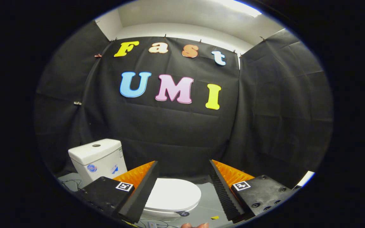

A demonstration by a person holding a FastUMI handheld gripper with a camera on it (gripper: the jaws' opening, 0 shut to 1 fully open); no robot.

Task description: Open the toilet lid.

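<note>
My gripper (184, 186) fingers spread wide, holding nothing. Toilet lid (173, 193) down, between and beyond fingers. Judged rigid, smooth, slippery, hinged near tank (97, 158); take front rim.

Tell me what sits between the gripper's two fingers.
In the gripper view, the open gripper frames the closed toilet lid and grey floor below; the fingers touch nothing.

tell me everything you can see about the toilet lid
The toilet lid is a smooth, glossy white oval, plastic by its look, lying flat and closed on the bowl. It sits below and beyond the open gripper, partly hidden behind one finger; neither finger touches it. The white tank stands behind it. A small dark round sticker sits near its front edge.
</note>
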